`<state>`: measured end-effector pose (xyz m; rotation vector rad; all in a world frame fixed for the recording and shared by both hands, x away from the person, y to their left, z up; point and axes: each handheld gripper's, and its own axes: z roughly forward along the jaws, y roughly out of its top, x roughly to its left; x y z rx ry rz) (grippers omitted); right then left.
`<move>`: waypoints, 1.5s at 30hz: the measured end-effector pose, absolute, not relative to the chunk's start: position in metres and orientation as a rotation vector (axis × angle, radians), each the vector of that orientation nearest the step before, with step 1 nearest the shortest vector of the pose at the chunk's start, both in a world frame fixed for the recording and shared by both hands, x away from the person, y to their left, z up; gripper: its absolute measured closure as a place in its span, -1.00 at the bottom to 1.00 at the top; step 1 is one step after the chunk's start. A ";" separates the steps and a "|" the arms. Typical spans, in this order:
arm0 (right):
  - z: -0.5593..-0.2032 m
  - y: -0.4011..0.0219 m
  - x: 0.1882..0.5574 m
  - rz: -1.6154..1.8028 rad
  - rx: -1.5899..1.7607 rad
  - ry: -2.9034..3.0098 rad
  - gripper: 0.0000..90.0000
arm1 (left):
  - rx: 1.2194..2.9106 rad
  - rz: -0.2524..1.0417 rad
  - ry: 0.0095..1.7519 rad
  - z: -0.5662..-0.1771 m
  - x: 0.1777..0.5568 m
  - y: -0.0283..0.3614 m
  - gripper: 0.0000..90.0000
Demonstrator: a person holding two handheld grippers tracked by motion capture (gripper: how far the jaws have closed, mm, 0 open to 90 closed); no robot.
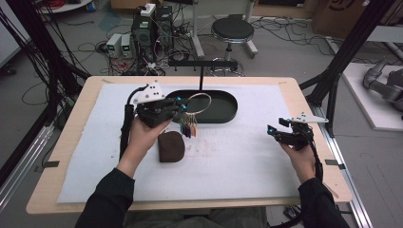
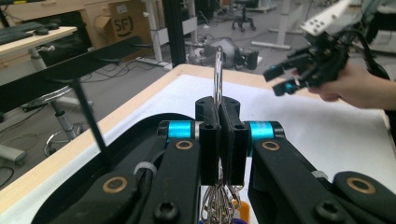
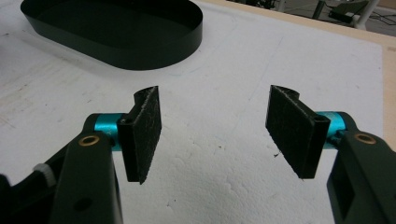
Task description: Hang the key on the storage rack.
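I can read one marking: the letters "SF" in a rounded outline, printed dark on the side of a brown cardboard box standing on the floor far off, at the upper left of the left gripper view. Nothing else is legible to me.

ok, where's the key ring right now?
In the high view the key ring sits left of centre, clamped in the left gripper, at the near rim of the black tray, with the brown pouch below.
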<state>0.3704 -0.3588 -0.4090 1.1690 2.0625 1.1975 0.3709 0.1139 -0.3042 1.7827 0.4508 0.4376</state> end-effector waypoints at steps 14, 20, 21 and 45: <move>-0.410 -0.359 0.372 1.194 1.168 2.063 -0.18 | 1.715 0.512 0.592 -0.307 0.412 0.146 0.93; -0.410 -0.359 0.372 1.192 1.174 2.062 -0.18 | 1.728 0.521 0.629 -0.305 0.429 0.152 0.93; -0.410 -0.359 0.372 1.191 1.171 2.061 -0.17 | 1.727 0.525 0.633 -0.304 0.431 0.152 0.93; -0.411 -0.359 0.373 1.198 1.171 2.064 -0.17 | 1.695 0.494 0.754 -0.320 0.472 0.159 0.93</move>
